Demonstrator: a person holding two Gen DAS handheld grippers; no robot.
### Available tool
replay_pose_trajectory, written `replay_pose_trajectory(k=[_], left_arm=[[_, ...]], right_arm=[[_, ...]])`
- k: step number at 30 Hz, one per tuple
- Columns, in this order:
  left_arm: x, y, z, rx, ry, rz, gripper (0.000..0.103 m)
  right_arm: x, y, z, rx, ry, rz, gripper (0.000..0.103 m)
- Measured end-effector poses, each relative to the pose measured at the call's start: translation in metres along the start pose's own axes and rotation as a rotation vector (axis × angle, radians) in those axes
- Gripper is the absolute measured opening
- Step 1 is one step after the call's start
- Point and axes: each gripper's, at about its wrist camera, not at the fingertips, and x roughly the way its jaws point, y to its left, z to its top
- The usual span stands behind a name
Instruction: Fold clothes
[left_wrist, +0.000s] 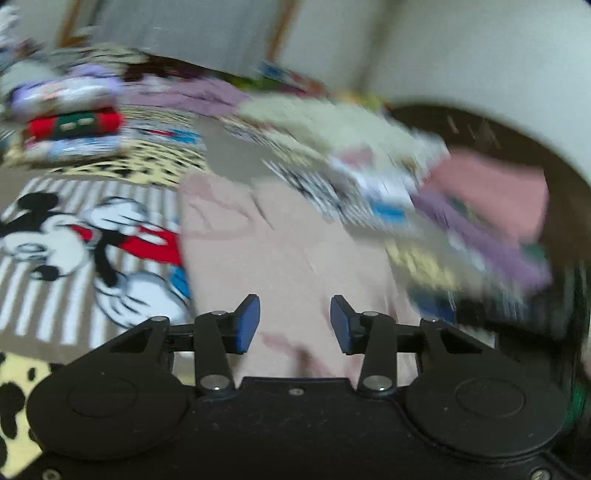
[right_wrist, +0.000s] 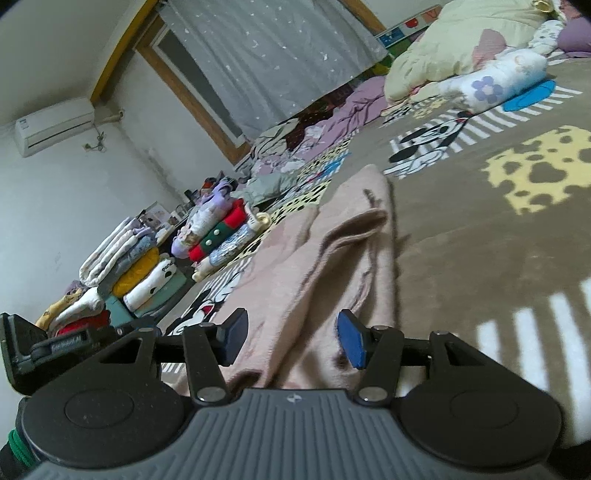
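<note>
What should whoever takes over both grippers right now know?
Left gripper: open, holding nothing, over the pink garment.
Right gripper: open, holding nothing, at the garment's near end.
The garment lies rumpled on the cartoon blanket, with a raised fold down its middle.
Done: folded stacks sit along the far edge.
Left: flatten and fold the pink garment; more loose clothes lie heaped beyond it. The left view is blurred, so check before gripping.

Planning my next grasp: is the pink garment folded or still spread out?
Not neatly folded: pink garment lies loose and rumpled, one flap doubled over.
</note>
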Motion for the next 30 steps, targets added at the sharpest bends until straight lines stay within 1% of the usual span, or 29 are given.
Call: replay_pose_trajectory(k=[1, 3, 4, 7, 8, 9, 10, 11, 13, 15, 17, 19, 20, 21, 22, 23, 24, 26, 28, 30], left_arm=[[0.007, -0.008, -0.007, 0.077, 0.056, 0.011, 0.041], [0.025, -0.023, -0.031, 0.26, 0.135, 0.088, 0.04], [0.021, -0.023, -0.034, 0.257, 0.113, 0.077, 0.04], [0.01, -0.021, -0.019, 0.219, 0.08, 0.045, 0.04], [0.005, -0.025, -0.016, 0.238, 0.057, 0.026, 0.041], [0.0, -0.029, -0.013, 0.257, 0.035, 0.007, 0.044], [-0.002, -0.035, -0.012, 0.272, 0.019, -0.024, 0.051], [-0.004, -0.041, -0.012, 0.286, 0.004, -0.055, 0.054], [0.0, -0.056, -0.015, 0.334, 0.012, -0.088, 0.055], [0.007, -0.071, -0.019, 0.404, 0.031, -0.108, 0.055], [0.015, -0.084, -0.027, 0.466, 0.053, -0.103, 0.055], [0.024, -0.097, -0.035, 0.537, 0.059, -0.071, 0.055], [0.026, -0.102, -0.039, 0.576, 0.048, -0.051, 0.054], [0.029, -0.104, -0.041, 0.602, 0.036, -0.024, 0.039], [0.033, -0.101, -0.039, 0.587, 0.038, -0.013, 0.025], [0.037, -0.098, -0.037, 0.572, 0.04, -0.001, 0.021], [0.037, -0.09, -0.033, 0.52, 0.034, -0.016, 0.014], [0.037, -0.075, -0.025, 0.416, 0.021, -0.046, 0.012], [0.033, -0.058, -0.018, 0.287, -0.005, -0.076, 0.011], [0.027, -0.039, -0.012, 0.141, -0.036, -0.087, 0.01]], right_arm=[[0.002, 0.001, 0.0, 0.001, 0.0, 0.002, 0.055], [0.004, 0.003, 0.001, 0.003, -0.002, 0.002, 0.055], [0.005, 0.003, 0.001, 0.004, -0.003, 0.001, 0.055], [0.008, 0.001, 0.004, 0.02, -0.007, -0.005, 0.055], [0.008, 0.0, 0.004, 0.024, -0.008, -0.005, 0.055], [0.009, 0.0, 0.005, 0.024, -0.009, -0.005, 0.055], [0.009, 0.0, 0.006, 0.024, -0.011, -0.005, 0.055], [0.009, 0.0, 0.006, 0.024, -0.012, -0.004, 0.055], [0.011, 0.0, 0.007, 0.024, -0.012, -0.003, 0.055], [0.013, 0.0, 0.009, 0.025, -0.012, -0.004, 0.055], [0.014, -0.002, 0.013, 0.037, -0.018, -0.003, 0.055], [0.013, -0.006, 0.019, 0.062, -0.025, -0.003, 0.055], [0.013, -0.008, 0.022, 0.076, -0.029, -0.003, 0.055], [0.012, -0.01, 0.026, 0.088, -0.034, -0.006, 0.055], [0.009, -0.01, 0.03, 0.089, -0.046, -0.013, 0.055], [0.004, -0.011, 0.034, 0.088, -0.062, -0.021, 0.055], [0.0, -0.011, 0.038, 0.088, -0.079, -0.029, 0.055], [-0.011, -0.015, 0.045, 0.105, -0.109, -0.053, 0.056], [-0.013, -0.019, 0.047, 0.138, -0.102, -0.062, 0.056], [-0.009, -0.017, 0.044, 0.14, -0.083, -0.074, 0.056]])
